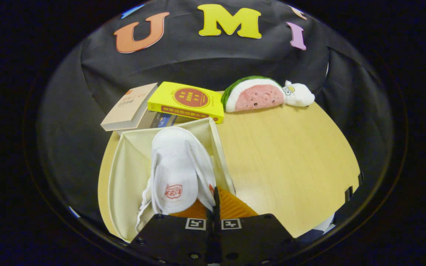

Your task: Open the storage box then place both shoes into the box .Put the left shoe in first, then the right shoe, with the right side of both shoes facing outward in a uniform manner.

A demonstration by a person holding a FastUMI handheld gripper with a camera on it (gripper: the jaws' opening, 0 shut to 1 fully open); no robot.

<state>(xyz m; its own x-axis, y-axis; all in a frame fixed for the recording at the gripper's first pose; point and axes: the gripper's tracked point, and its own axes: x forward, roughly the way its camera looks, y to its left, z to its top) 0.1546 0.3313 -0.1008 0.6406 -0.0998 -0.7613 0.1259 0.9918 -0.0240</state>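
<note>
Gripping the collar of a white shoe [178, 162], the hand-held gripper [216, 199] had its 2 fingers drawn in until almost no gap was left between them, with a thin edge of the shoe's opening caught there. I saw the shoe hanging toe-forward just ahead of the fingers, its tongue with a red stamp facing up toward me. It sat over the open cream storage box [128, 173], low between the box's walls, though I could not tell whether its sole touched the bottom. I could make out only 1 shoe for certain; a bit of white lace or fabric showed at its near left side, and I could not tell what it belonged to.

The box stood on the left part of the pale wooden table [290, 147]. Beyond the box lay 2 books, a beige book [128, 107] and a yellow book [187, 101], side by side and tilted. Just beside the yellow book rested a watermelon-slice plush [253, 94], with a small white plush toy [298, 94] touching its far end.
</note>
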